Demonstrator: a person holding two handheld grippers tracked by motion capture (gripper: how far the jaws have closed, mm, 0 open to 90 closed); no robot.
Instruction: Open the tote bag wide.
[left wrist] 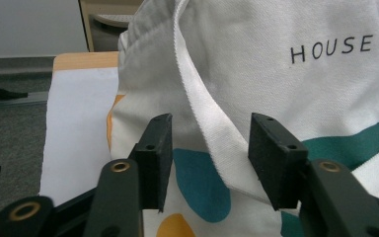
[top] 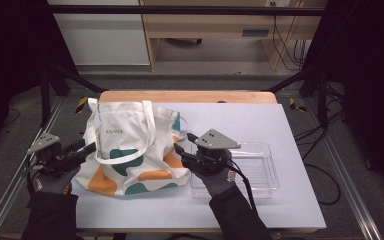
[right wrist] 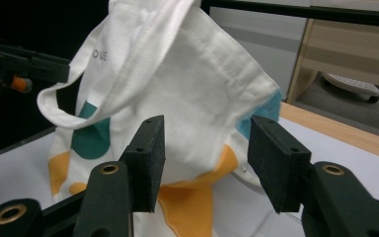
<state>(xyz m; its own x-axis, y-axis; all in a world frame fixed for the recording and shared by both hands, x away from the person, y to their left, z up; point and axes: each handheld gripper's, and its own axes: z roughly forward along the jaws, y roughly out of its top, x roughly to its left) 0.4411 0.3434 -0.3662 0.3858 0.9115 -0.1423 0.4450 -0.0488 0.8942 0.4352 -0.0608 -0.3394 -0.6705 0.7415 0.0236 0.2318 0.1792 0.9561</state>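
Note:
A white cloth tote bag [top: 130, 145] with green, orange and teal patches and the word HOUSE lies on the white table top [top: 240, 120], handles loose. My left gripper [top: 86, 145] sits at the bag's left edge. In the left gripper view its jaws [left wrist: 209, 133] stand apart on either side of a handle strap [left wrist: 202, 113], and the pads do not press it. My right gripper [top: 182, 141] is at the bag's right edge. Its jaws [right wrist: 207, 138] are open, with the bag [right wrist: 177, 74] and its orange corner just beyond them.
A clear plastic tray [top: 272, 170] rests on the table under and right of my right hand. A wooden strip [top: 185, 96] runs along the table's far edge. Black frame bars stand to both sides, and cables lie on the floor at the right.

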